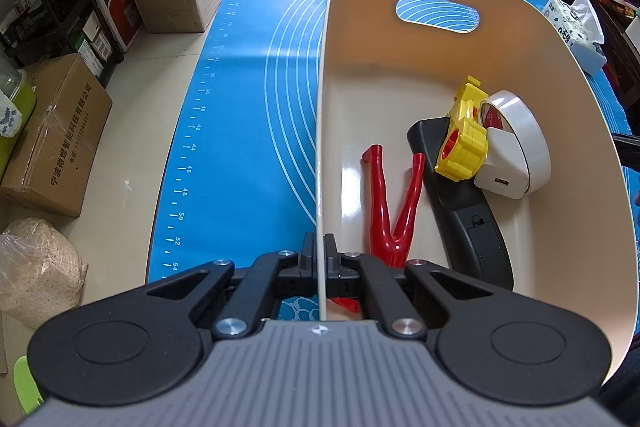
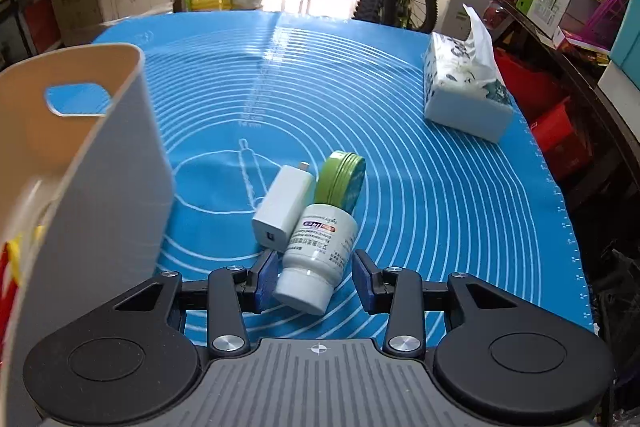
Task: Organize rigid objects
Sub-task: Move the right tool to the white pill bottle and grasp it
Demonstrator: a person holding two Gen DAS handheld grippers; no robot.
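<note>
- Left wrist view shows the bin [image 1: 440, 67] already holding part of the load: a red clamp [image 1: 390, 203] just right of the jaws, a black remote [image 1: 472, 223] further right, and beyond them a yellow part [image 1: 464, 143], a white charger [image 1: 502, 167] and a tape roll [image 1: 520, 135] bunched together against the far-right wall.
- Judging by that, the sorting is well under way but not finished.
- Right wrist view shows what is left on the mat [image 2: 400, 107]: a white bottle [image 2: 316, 251], a second charger [image 2: 282, 207] and a green tin [image 2: 340, 183], all touching one another in a small cluster.
- A tissue pack [image 2: 464, 83] sits well ahead and to the right of the jaws; whether it belongs in the bin I cannot tell.
- Left gripper [image 1: 320, 263] is pinched onto the bin's thin side wall, jaws narrow with the wall edge running straight ahead between them; it seems to steady or lift the bin.
- Right gripper [image 2: 316, 279] is low over the mat, pointing forward, jaws wide, with the bottle's cap end lying between the blue pads [image 2: 269, 275].
- The left pad looks close to or touching the bottle; the right pad stands clear of it, so nothing is gripped yet.
- The bottle lies tilted across the gap, its base toward the tin ahead; the charger lies ahead-left of the jaws.
- The bin wall stands just left of the right gripper, so the drop looks a short carry.
</note>
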